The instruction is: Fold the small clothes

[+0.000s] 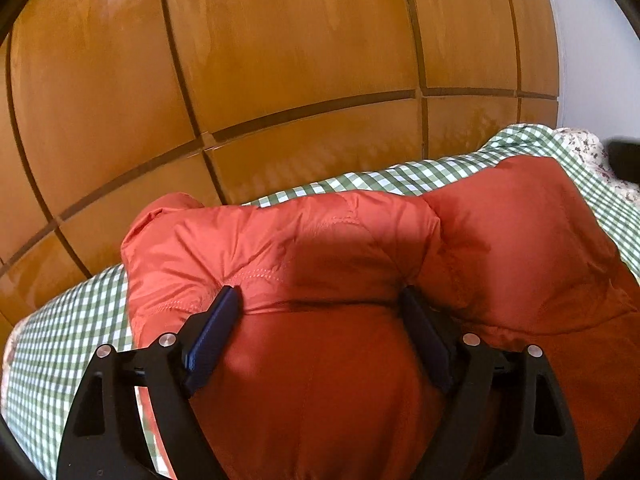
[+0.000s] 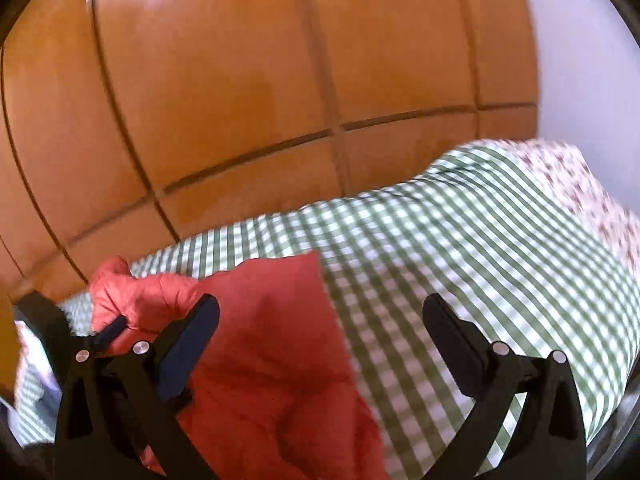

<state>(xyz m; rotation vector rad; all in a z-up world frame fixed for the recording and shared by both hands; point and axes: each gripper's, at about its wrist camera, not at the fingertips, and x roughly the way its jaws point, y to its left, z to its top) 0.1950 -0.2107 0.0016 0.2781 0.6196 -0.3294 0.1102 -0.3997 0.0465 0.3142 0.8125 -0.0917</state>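
While spread, left hand-held gripper [image 1: 316, 300] straddles orange jacket [image 1: 340, 248], right hand-held gripper [image 2: 320, 312] spread beside it.

The puffy quilted garment [image 1: 344, 264] is orange-red. The checked bedcover [image 2: 460, 248] under it is green and white; its far right edge shows a white floral fabric [image 2: 592, 196]. The glossy wooden wardrobe panels [image 1: 280, 60] are amber-brown with dark grooves.

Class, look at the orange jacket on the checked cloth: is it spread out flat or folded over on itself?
Partly folded. The orange jacket lies bunched in puffy overlapping layers on the checked cloth, with the open left gripper pressing into it.
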